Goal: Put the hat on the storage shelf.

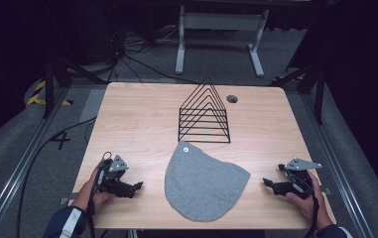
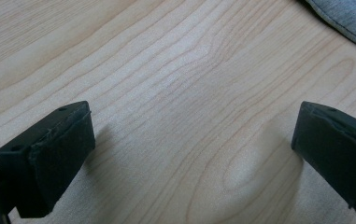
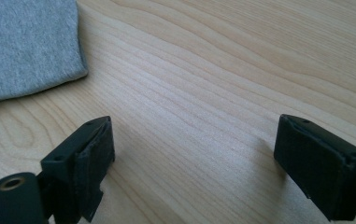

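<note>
Black jaws of left gripper point(image 1: 138, 186) and right gripper point(image 1: 267, 182) stand wide, empty, over bare table point(image 1: 127, 124). Grey cloth point(image 1: 204, 181) lies flat between them, untouched; wire rack point(image 1: 204, 114) at twelve o'clock. Work not begun.

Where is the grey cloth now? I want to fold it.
In the high view, the grey cloth lies flat at the table's near middle, just before the black wire rack.

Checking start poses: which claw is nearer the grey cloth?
Right, narrowly. The right claw sits just off the grey cloth at its right edge; the left claw lies off its left edge with a wider gap. Both are open.
</note>
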The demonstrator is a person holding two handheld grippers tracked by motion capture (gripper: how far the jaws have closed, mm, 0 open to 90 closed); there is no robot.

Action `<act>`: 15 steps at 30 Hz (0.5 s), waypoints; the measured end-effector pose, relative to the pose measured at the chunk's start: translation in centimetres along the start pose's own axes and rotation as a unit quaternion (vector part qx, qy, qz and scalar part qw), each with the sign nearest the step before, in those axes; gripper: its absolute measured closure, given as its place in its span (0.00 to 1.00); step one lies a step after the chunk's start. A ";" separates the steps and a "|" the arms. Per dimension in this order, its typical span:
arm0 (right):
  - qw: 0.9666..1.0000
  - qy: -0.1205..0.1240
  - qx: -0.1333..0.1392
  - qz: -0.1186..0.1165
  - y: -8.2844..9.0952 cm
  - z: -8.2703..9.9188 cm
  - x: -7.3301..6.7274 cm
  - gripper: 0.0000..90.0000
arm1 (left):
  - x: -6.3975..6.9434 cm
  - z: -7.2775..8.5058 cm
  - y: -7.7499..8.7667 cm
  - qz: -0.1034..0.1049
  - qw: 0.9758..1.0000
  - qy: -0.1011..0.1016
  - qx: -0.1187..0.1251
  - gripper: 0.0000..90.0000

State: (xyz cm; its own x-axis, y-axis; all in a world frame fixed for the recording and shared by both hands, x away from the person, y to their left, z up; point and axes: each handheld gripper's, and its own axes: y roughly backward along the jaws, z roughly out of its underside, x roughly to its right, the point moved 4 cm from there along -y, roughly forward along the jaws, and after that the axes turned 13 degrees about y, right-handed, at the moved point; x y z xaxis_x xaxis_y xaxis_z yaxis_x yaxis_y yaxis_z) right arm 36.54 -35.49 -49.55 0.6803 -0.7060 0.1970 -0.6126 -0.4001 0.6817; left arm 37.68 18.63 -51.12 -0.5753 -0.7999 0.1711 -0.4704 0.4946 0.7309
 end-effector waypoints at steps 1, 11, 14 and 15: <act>1.000 0.000 0.000 0.000 0.0 0.0 0.0 0.14 | 0.0 0.0 -0.1 0.002 1.000 0.000 0.001 0.00; 1.000 0.001 -0.001 -0.002 -0.1 -0.2 0.1 0.17 | 0.8 0.1 0.3 -0.004 1.000 0.006 0.006 0.08; 1.000 0.011 -0.003 -0.013 -0.1 -0.3 0.4 0.18 | 1.2 -0.1 0.6 -0.008 1.000 -0.018 -0.005 0.17; 1.000 0.016 -0.010 -0.016 -0.1 -0.4 0.5 0.19 | 1.7 -0.1 0.8 -0.006 0.999 -0.042 -0.010 0.18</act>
State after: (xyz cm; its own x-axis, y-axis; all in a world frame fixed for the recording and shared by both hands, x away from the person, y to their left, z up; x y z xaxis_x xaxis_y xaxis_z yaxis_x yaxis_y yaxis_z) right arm 37.11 -35.53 -49.28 0.7119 -0.6741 0.1969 -0.5827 -0.4106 0.7013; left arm 36.40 17.64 -50.22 -0.6237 -0.7743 0.1072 -0.4640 0.4771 0.7464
